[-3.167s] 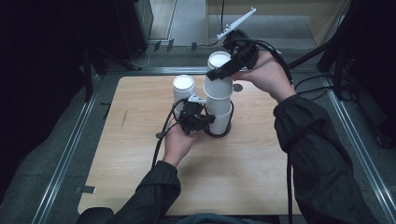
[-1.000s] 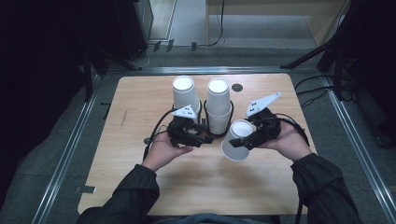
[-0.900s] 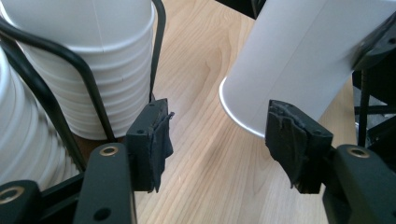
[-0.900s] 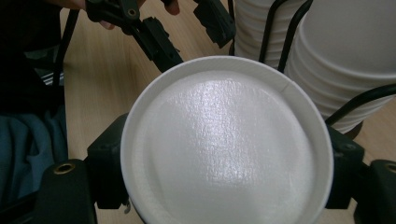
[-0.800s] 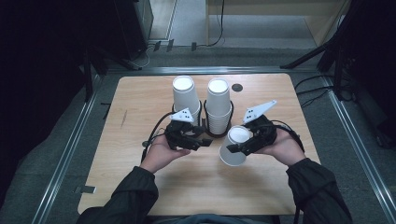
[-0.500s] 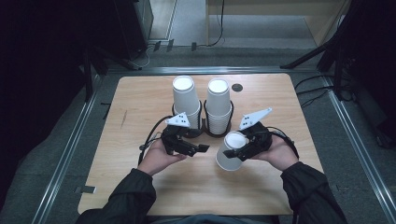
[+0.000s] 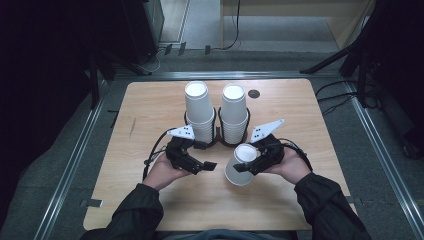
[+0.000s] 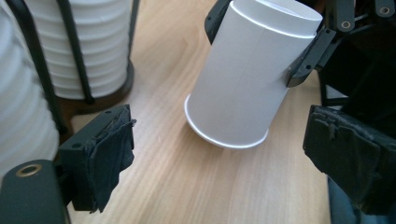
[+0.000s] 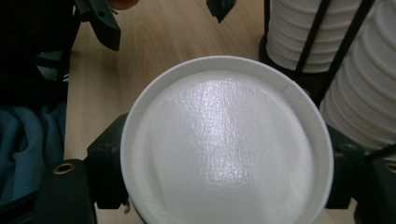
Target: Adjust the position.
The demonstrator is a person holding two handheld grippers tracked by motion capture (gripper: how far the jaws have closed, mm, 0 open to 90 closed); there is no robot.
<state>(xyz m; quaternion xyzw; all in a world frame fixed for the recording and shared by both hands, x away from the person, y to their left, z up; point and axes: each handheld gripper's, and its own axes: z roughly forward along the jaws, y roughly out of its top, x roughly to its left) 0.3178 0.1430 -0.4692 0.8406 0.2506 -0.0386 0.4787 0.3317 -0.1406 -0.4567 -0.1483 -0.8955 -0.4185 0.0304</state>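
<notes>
Holding a tilted, upside-down white cup (image 7: 241,165) just above the bench (image 7: 150,110), the right gripper (image 7: 248,165) reaches inward; the left gripper (image 7: 206,161), jaws just opened wide and empty, points at it.

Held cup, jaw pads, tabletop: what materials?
Cup: likely paper, matte white, visible side seam and rolled rim. Left tool's pads: seemingly black fabric or foam tape, frayed edges. Tabletop: light wood or wood-look laminate, grain lines, satin finish.

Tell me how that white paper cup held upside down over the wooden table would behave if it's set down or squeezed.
The white paper cup looks thin-walled and hollow, so probably very light and easily dented by the right gripper. It is tilted with only its rim edge near the wooden table, so it might tip. Lying on its side, it would likely roll in a curve.
</notes>
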